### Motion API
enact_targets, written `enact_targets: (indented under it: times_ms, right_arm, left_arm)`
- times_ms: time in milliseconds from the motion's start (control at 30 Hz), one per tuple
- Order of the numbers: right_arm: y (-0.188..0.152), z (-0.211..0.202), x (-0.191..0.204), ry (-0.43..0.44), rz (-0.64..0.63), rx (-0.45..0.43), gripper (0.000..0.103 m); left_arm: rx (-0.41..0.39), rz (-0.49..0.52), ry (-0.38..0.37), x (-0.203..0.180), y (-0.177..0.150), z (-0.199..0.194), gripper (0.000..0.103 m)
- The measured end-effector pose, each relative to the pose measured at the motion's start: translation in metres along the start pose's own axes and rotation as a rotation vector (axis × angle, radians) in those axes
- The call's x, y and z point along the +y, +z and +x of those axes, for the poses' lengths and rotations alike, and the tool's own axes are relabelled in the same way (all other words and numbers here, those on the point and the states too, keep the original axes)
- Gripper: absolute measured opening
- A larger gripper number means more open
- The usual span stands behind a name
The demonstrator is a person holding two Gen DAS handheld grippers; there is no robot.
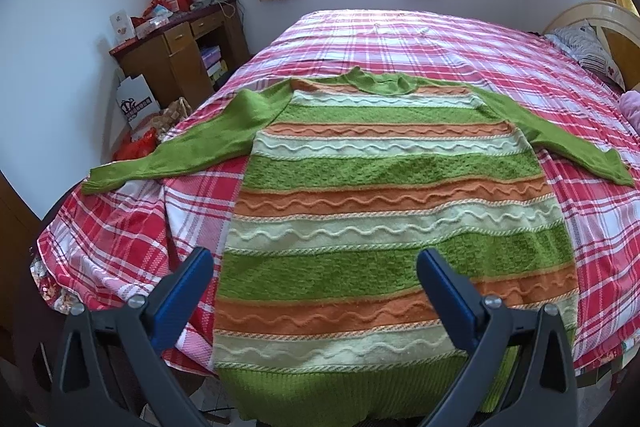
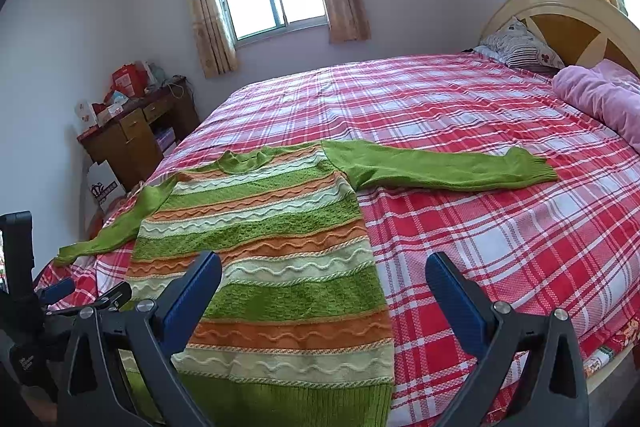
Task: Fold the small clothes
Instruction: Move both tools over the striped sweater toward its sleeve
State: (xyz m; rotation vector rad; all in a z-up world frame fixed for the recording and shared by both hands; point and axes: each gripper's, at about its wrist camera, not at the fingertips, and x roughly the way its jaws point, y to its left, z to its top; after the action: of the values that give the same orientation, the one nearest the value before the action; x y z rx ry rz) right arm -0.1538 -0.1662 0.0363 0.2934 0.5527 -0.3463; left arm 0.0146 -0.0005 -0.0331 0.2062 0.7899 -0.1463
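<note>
A green, orange and cream striped sweater (image 1: 384,195) lies flat on the bed with both green sleeves spread out; it also shows in the right wrist view (image 2: 272,247). Its hem hangs over the near bed edge. My left gripper (image 1: 316,263) is open and empty, above the sweater's lower part. My right gripper (image 2: 324,267) is open and empty, above the sweater's lower right edge. The left gripper shows at the left edge of the right wrist view (image 2: 60,291). The right sleeve (image 2: 440,167) stretches far right.
The bed has a red plaid sheet (image 2: 500,247). A pink blanket (image 2: 600,99) and a pillow (image 2: 516,43) lie by the headboard. A wooden desk (image 1: 180,55) with boxes stands at the left wall, bags on the floor below it.
</note>
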Motion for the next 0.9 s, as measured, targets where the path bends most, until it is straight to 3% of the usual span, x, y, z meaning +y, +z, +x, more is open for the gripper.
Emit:
enact_targets:
  times_ms: [433, 767, 900]
  right_arm:
    - [-0.006, 0.027, -0.002, -0.040, 0.001, 0.035, 0.102]
    - [0.011, 0.055, -0.030, -0.146, 0.086, -0.033, 0.102]
    - [0.022, 0.075, -0.035, -0.149, 0.090, -0.002, 0.102]
  left_arm:
    - [0.072, -0.001, -0.011, -0.004, 0.000, 0.031, 0.103]
    - [0.089, 0.007, 0.002, -0.017, 0.024, 0.065, 0.103]
    - [0.098, 0.011, -0.010, -0.025, 0.033, 0.078, 0.103]
